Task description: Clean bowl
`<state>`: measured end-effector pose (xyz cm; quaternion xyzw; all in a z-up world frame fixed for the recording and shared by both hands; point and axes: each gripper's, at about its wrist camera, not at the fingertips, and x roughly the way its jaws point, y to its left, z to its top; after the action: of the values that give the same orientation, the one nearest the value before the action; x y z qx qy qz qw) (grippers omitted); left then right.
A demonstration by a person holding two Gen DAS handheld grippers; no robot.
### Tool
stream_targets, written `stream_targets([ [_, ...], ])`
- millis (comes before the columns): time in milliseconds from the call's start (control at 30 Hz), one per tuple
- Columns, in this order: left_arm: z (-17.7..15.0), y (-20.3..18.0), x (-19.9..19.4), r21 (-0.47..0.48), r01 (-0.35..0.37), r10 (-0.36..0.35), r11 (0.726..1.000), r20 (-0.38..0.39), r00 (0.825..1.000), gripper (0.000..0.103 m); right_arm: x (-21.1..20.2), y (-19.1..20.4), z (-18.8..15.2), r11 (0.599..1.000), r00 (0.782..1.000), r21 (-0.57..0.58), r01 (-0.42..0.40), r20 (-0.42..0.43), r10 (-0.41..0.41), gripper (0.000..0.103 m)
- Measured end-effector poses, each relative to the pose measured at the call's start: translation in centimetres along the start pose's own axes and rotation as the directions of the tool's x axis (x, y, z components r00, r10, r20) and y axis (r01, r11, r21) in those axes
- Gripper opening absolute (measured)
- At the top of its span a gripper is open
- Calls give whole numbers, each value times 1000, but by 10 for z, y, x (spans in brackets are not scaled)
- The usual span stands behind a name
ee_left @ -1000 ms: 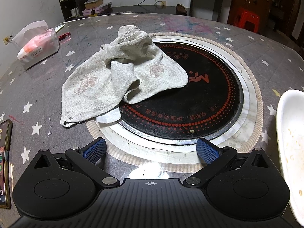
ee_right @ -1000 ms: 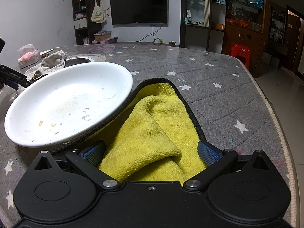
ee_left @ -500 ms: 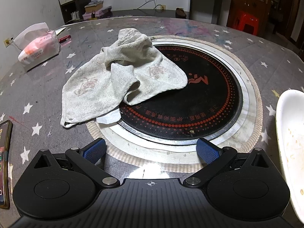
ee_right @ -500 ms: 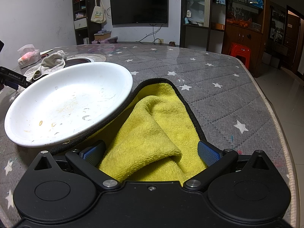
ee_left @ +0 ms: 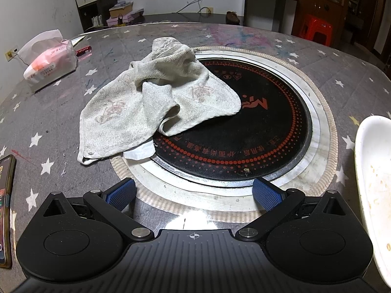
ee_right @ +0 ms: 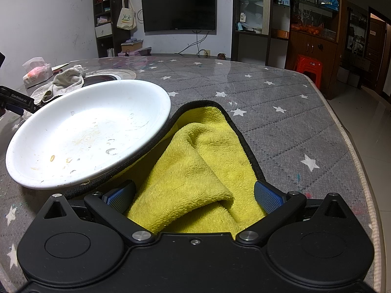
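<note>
The shallow white bowl (ee_right: 88,131) sits on the star-patterned table, with dried food specks on its inside. Its rim (ee_left: 374,183) shows at the right edge of the left wrist view. A yellow cloth (ee_right: 195,161) with black trim lies folded beside the bowl and partly under its right side. My right gripper (ee_right: 194,196) is open, low over the cloth, whose fold lies between the blue pads. My left gripper (ee_left: 194,193) is open and holds nothing; it hovers before the round black cooktop (ee_left: 256,127), left of the bowl.
A crumpled greyish towel (ee_left: 146,102) lies over the cooktop's left side. A tissue pack (ee_left: 48,61) stands at the far left and a phone (ee_left: 6,207) at the near left edge. The table's right edge (ee_right: 352,151) drops to the floor.
The left wrist view has shifted slightly, with the towel and cooktop sliding a little lower in frame. The right gripper, cloth and bowl have stayed put.
</note>
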<state>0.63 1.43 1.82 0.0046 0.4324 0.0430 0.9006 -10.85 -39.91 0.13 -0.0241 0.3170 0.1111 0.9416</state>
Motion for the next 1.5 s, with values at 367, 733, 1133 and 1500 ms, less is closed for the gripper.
stream_targets([
  [367,0,2,2,-1,1,-1,1000,6,1000,103,0,0,0,1000,1000,0,0,0,0,103],
  [733,0,1,3,0,0,0,1000,10,1000,103,0,0,0,1000,1000,0,0,0,0,103],
  [1133,0,0,1,-2,0,0,1000,14,1000,103,0,0,0,1000,1000,0,0,0,0,103],
  [1500,-2,0,0,-2,-1,1,1000,21,1000,103,0,0,0,1000,1000,0,0,0,0,103],
])
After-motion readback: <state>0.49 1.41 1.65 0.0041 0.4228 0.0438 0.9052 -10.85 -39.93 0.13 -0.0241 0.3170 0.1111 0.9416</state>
